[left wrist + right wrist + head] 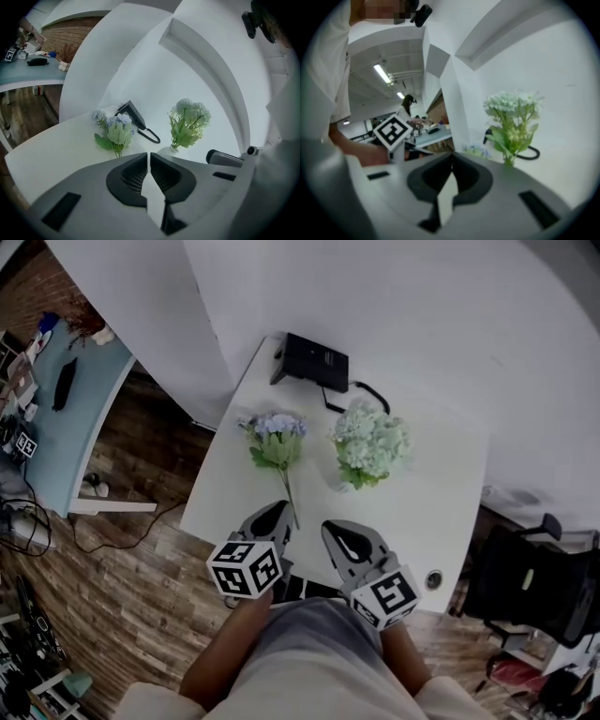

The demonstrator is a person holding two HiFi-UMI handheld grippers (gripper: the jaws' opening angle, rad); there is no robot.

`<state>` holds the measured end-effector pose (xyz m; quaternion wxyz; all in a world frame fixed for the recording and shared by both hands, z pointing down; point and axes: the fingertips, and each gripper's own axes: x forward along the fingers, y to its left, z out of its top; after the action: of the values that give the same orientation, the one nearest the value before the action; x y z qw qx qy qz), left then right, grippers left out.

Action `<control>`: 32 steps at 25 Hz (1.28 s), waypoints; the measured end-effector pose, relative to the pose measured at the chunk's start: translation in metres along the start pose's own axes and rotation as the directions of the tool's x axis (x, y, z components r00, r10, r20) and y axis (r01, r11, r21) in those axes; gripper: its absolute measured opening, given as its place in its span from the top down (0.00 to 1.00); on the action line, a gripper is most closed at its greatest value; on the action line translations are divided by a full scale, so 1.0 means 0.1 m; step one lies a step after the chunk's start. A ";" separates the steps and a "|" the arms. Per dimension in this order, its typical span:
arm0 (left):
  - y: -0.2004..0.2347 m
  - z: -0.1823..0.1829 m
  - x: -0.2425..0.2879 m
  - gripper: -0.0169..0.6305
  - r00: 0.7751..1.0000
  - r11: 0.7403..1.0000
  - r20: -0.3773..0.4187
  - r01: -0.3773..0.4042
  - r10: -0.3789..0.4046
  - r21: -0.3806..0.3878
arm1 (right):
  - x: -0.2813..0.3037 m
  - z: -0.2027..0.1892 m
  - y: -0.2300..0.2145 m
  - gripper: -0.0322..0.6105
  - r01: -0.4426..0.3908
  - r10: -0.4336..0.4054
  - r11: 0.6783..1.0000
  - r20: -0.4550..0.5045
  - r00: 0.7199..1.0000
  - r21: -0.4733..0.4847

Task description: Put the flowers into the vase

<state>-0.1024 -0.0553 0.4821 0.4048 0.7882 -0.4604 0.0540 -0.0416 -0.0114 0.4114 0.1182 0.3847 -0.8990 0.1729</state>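
Blue flowers [275, 439] lying flat, just left of the green bouquet [372, 444]; left gripper [279, 510] and right gripper [332, 529] both on its near side, close together.

- Surface [431, 502]: white.
- Left flowers [275, 439]: blue-lilac, green leaves.
- Right flowers [373, 442]: pale green.
- Box [310, 362]: black.
- Floor [141, 549]: brown wood planks.
- Left gripper [281, 512]: grey, black-and-white squares on its cube.

The head view is lit softly and evenly; the white rectangular tabletop [422, 521] is rendered bright, with only faint shadow under the pale green flower bunch [372, 442]. Both gripper views are bent by fisheye distortion and blackened at the corners; the right one is slightly blurred.
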 end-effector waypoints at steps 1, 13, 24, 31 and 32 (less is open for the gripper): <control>0.03 0.00 0.03 0.94 1.000 1.000 -0.005 -0.013 0.013 0.002 | 0.01 -0.01 0.00 0.91 -0.002 0.002 1.000 -0.004 1.000 0.001; 0.29 -0.08 0.37 0.86 0.991 0.994 -0.078 -0.110 0.111 0.013 | 0.03 -0.14 -0.13 0.91 -0.013 0.015 0.999 -0.049 0.999 0.040; 0.56 -0.24 0.59 0.77 0.972 0.984 -0.166 -0.175 0.169 -0.024 | 0.06 -0.24 -0.27 0.91 -0.027 0.030 0.997 -0.058 0.998 0.066; 0.71 -0.30 0.73 0.75 0.955 0.976 -0.218 -0.215 0.201 -0.042 | 0.07 -0.26 -0.33 0.91 -0.043 0.049 0.995 -0.060 0.997 0.094; 0.73 -0.30 0.75 0.74 0.952 0.975 -0.224 -0.221 0.206 -0.040 | 0.07 -0.27 -0.35 0.91 -0.044 0.050 0.994 -0.062 0.997 0.098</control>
<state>-0.1072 -0.1035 0.5794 0.4699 0.7096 -0.4971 0.1690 -0.0184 -0.0273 0.4460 0.1242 0.3631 -0.8941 0.2309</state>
